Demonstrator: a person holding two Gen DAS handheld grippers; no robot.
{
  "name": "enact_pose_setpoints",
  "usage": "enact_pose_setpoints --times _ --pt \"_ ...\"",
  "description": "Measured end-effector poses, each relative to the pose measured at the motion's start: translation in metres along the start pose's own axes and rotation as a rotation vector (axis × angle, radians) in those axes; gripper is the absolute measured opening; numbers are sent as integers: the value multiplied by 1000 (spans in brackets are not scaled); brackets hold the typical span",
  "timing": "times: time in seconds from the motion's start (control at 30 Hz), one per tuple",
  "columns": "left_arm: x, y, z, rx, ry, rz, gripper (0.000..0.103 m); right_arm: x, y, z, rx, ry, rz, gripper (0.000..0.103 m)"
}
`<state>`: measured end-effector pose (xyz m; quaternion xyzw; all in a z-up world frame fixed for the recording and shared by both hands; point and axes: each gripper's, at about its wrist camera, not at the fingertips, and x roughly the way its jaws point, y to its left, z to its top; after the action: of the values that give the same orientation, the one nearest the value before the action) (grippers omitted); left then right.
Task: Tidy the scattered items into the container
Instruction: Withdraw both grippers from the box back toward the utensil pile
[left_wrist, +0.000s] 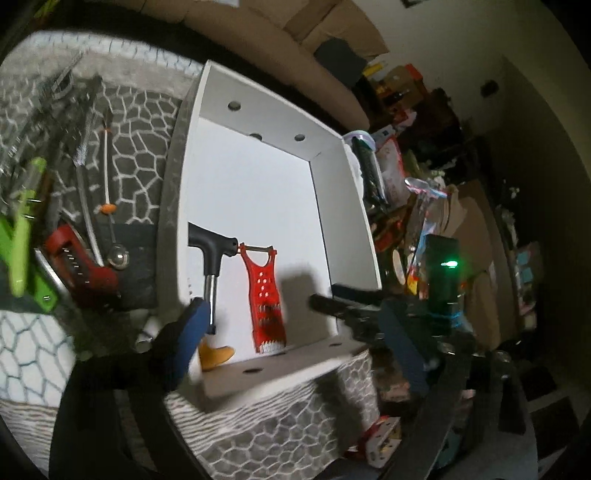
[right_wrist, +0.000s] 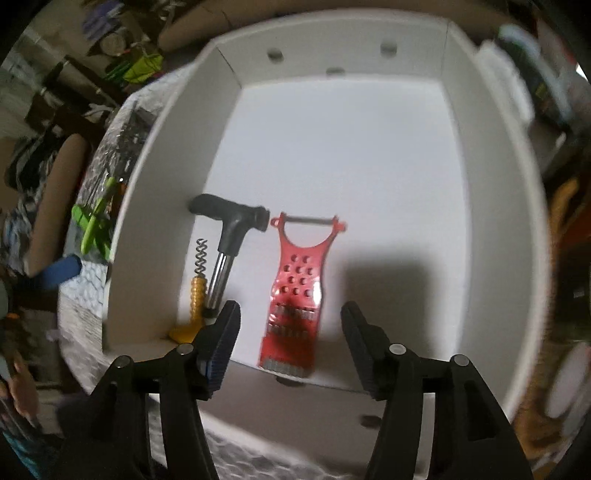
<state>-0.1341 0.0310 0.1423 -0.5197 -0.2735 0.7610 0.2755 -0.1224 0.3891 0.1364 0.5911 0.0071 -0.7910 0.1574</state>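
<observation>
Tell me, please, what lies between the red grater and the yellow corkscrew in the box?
The black-handled tool lies between the red grater and the yellow corkscrew; the right wrist view shows it best.

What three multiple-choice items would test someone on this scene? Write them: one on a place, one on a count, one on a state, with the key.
1. Where does the red grater lie?
A. On the patterned cloth
B. In the white box
C. Between the right gripper's pads

2. How many utensils are in the box?
A. One
B. Three
C. Five

3. How does the right gripper stand?
A. Shut on the grater
B. Shut on the corkscrew
C. Open, holding nothing

Key: 1 B, the grater rests flat on the box floor. 2 B, the grater, the black-handled tool and the yellow corkscrew lie there, while others, such as the green tool, remain outside on the cloth. 3 C, its jaws stand apart above the grater with nothing pressed between them.
</observation>
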Motion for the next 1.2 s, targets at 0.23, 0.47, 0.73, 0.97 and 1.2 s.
enact_pose_setpoints --times 0.23,0.47,0.73,0.97,1.2 --pt "-24 2 -41 44 -20 92 103 0 101 -3 -42 -145 39 80" --pt "-30 -1 -76 81 -25 176 103 -10 127 -29 -5 -197 17 87" --pt "-44 -9 -110 136 -35 277 103 -36 138 -61 8 -235 -6 103" --pt "-62 -18 -132 190 -64 353 103 -51 162 -84 -9 -272 13 103" --pt "-84 -13 -147 228 -118 389 103 -49 188 -101 -37 -300 37 103"
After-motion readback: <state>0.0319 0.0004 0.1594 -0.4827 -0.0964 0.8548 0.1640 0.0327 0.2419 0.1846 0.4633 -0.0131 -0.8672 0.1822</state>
